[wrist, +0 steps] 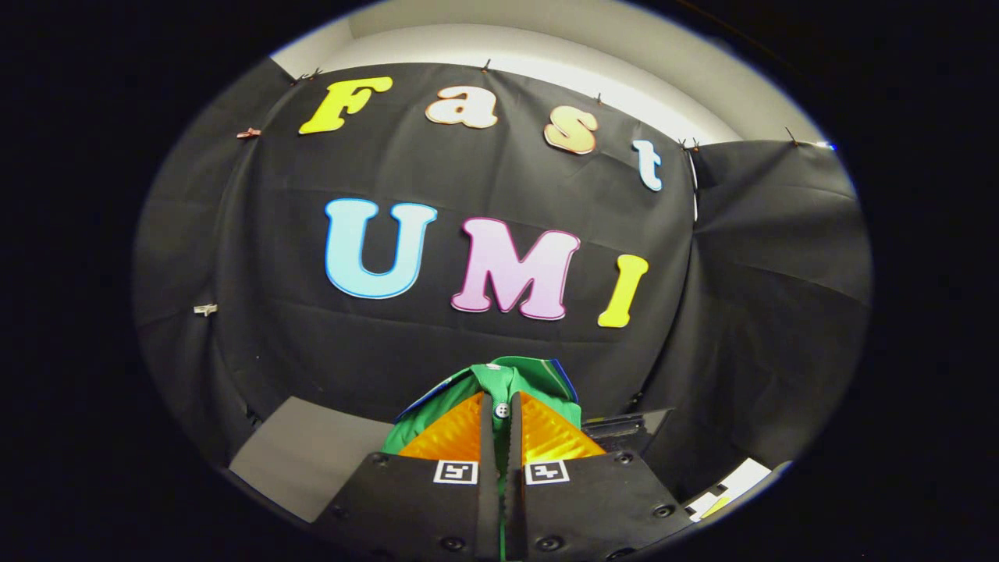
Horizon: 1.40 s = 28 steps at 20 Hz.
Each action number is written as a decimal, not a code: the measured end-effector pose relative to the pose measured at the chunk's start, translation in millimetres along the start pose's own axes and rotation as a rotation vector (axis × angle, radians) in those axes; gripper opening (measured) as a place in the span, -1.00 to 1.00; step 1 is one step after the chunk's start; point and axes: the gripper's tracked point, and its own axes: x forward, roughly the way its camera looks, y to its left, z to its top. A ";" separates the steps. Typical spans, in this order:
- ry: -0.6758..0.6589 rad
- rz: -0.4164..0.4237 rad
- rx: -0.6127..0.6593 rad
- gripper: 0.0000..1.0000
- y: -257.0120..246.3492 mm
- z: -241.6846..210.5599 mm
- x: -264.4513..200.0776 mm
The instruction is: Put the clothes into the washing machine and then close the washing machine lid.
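The tongs (499, 417) are clamped on a green fabric garment with a white button (507, 378), held up between the fingers in front of the black cloth wall (468, 343)

Green garment (507, 382), shirt-like, with a white button showing at the finger line and a blue-and-white trim along its upper edges; it's bunched and raised in front of the black booth wall, pinched between the fingers of the gripper (500, 410), which are closed together on the cloth. Fabric pokes out above and ahead of the fingertips, and a fold spills to the left of the left finger. A dark ribbed panel sits just right of the fingers and behind the cloth; can't tell whether that's the washing machine.
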 end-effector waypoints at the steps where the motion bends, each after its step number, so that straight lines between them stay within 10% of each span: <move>1: 0.000 -0.010 0.002 -0.85 -18.5 -2.1 5.8; 14: 0.022 -0.081 0.016 -0.85 -181.1 -70.7 56.1; 28: 0.346 0.010 0.050 -0.84 -192.7 -300.3 110.4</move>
